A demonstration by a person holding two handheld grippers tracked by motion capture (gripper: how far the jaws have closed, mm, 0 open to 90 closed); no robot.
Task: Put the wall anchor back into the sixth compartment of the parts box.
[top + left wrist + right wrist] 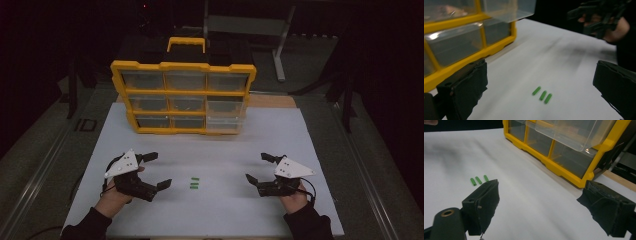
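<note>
Three small green pegs (194,183) lie side by side on the white table, between my two grippers; they also show as green pegs (542,94) and green pegs (478,180). My left gripper (156,170) is open at the pegs' left, empty. My right gripper (260,168) is open at their right, empty. A yellow organizer (183,95) with clear drawers stands upright at the back. Its lower right drawer (224,121) is pulled out a little; this drawer (571,132) looks empty.
The white table top (280,135) ends at a wooden strip (272,101) behind the organizer. A dark floor and a metal stand (280,45) lie beyond. The other hand's gripper (599,17) appears far off in the left gripper view.
</note>
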